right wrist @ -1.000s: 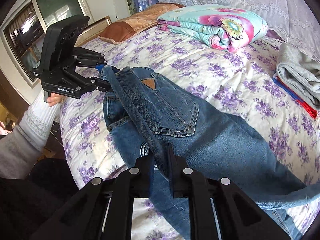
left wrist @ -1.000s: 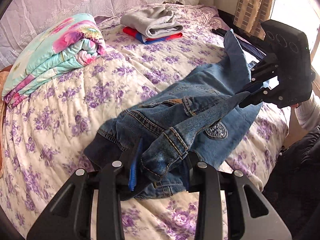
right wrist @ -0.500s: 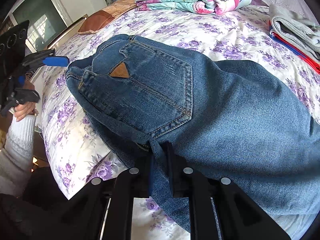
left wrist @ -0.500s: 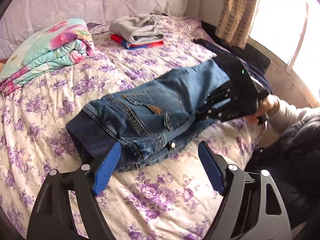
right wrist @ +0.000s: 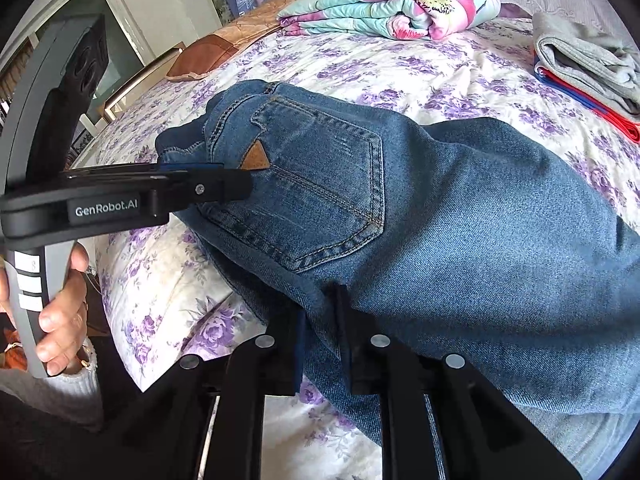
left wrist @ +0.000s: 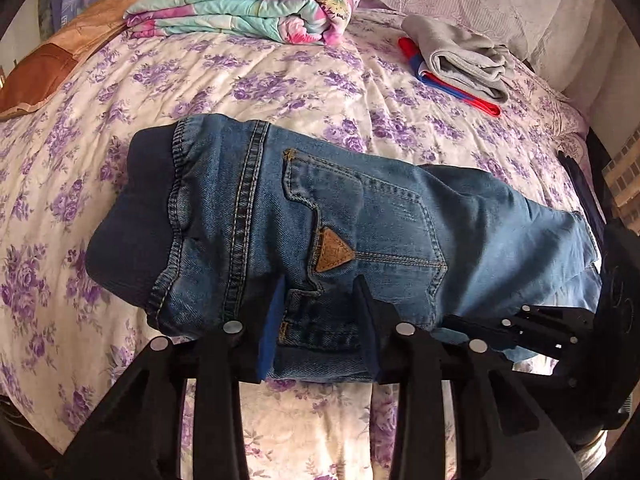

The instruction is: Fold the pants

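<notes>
The blue jeans (left wrist: 400,220) lie folded lengthwise across the flowered bedspread (left wrist: 280,80), back pocket with its tan patch facing up. My left gripper (left wrist: 320,280) grips their near edge below the pocket; its jaws are closing and denim fills the gap. From the right wrist view the left gripper (right wrist: 236,184) reaches in from the left onto the jeans (right wrist: 440,220). My right gripper (right wrist: 320,304) has the near leg edge between its fingers; its jaws are opening, with the denim still touching both pads. The right gripper (left wrist: 452,320) shows low on the right.
A rolled floral quilt (left wrist: 240,4) and a brown pillow (left wrist: 52,64) lie at the bed's far side. Folded grey, red and blue clothes (left wrist: 456,56) are stacked at the far right. A hand (right wrist: 60,320) holds the left gripper's handle beyond the bed's near edge.
The jeans went from hanging between both grippers to lying on the bed. My left gripper let go, rolled, and closed again on the near edge by the pocket. The right gripper sank.
</notes>
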A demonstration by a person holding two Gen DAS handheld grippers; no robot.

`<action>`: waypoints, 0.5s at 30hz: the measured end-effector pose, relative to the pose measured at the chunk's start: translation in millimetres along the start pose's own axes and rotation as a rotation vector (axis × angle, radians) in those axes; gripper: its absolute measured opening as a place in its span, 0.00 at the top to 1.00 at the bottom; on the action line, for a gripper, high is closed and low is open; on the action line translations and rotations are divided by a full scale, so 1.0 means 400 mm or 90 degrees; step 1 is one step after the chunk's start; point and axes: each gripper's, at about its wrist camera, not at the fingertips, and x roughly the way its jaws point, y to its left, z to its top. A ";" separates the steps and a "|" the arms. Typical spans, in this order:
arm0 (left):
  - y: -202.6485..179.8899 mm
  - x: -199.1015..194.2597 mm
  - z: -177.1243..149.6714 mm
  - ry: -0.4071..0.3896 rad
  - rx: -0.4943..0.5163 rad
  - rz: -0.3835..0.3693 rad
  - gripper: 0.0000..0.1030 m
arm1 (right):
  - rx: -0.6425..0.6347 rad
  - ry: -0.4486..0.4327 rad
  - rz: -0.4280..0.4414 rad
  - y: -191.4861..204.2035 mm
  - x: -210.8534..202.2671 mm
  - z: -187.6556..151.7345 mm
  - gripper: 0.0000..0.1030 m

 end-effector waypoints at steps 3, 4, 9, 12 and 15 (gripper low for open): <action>-0.008 -0.002 -0.007 -0.008 0.015 0.021 0.68 | 0.004 0.008 0.056 0.014 -0.044 0.013 0.64; -0.007 -0.004 -0.007 -0.009 0.012 0.021 0.68 | 0.001 -0.007 0.061 0.022 -0.064 0.023 0.64; 0.000 -0.008 -0.007 -0.014 0.007 0.006 0.67 | -0.004 -0.015 0.017 0.044 -0.047 0.062 0.86; 0.004 -0.008 -0.013 -0.013 0.008 -0.010 0.67 | 0.021 0.041 0.019 0.032 0.054 0.050 0.86; 0.000 -0.009 -0.017 -0.023 0.021 -0.008 0.67 | 0.051 0.037 0.034 0.019 0.044 0.050 0.83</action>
